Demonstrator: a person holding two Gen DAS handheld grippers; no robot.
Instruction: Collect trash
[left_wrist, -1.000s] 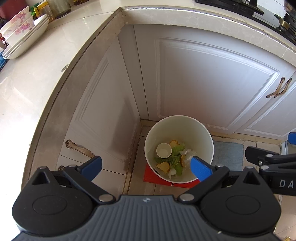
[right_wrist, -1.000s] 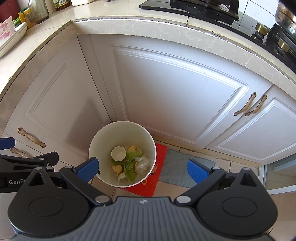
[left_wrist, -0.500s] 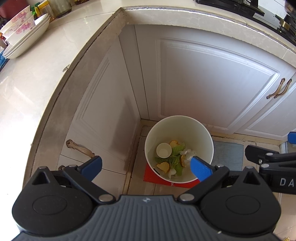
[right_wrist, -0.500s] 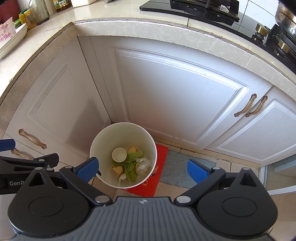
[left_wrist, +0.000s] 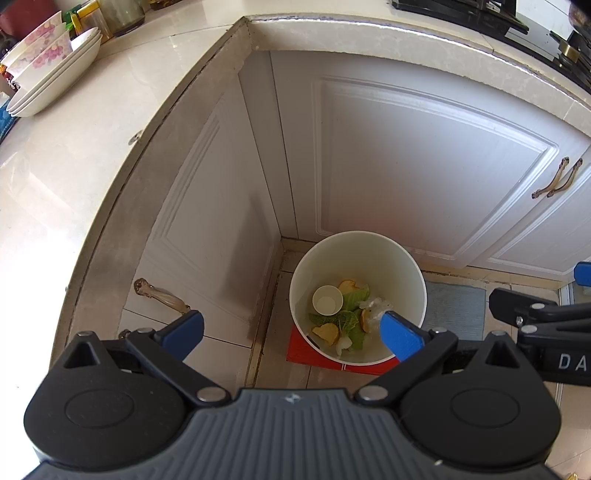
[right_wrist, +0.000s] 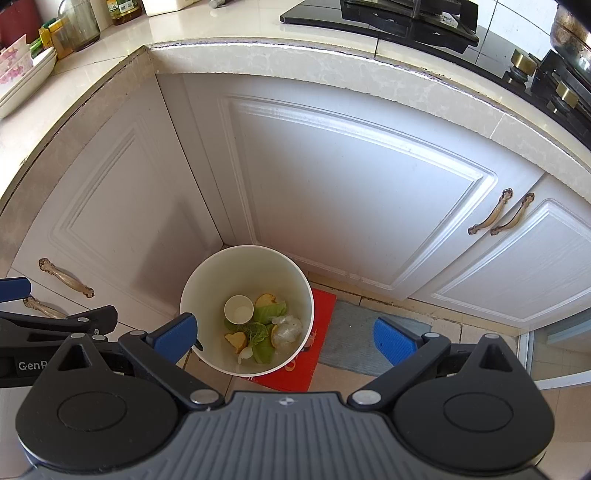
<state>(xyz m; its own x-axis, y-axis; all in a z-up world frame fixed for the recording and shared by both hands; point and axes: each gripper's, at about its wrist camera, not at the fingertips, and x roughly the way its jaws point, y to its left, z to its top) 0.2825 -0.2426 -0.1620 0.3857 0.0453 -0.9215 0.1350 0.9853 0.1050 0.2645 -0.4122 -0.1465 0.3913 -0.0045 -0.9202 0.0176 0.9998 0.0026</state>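
Note:
A white round bin (left_wrist: 402, 266) stands on the floor in the cabinet corner; it also shows in the right wrist view (right_wrist: 236, 266). Inside lie a white paper cup (left_wrist: 327, 300), green leaves (left_wrist: 356, 295), orange peel pieces (left_wrist: 326, 333) and crumpled clear plastic (left_wrist: 376, 305). The same cup (right_wrist: 239, 309) and plastic (right_wrist: 287, 326) show in the right wrist view. My left gripper (left_wrist: 291, 328) is open and empty, high above the bin. My right gripper (right_wrist: 283, 336) is open and empty, also high above it.
White cabinet doors with bronze handles (right_wrist: 502, 216) surround the corner. A red mat (right_wrist: 317, 332) lies under the bin, a grey mat (right_wrist: 354, 343) beside it. Stacked bowls (left_wrist: 44, 74) sit on the left counter, a black stove (right_wrist: 480, 37) on the right counter.
Both grippers have drifted slightly, so the bin sits a little lower and rightward in the right wrist view. Both stay open and empty.

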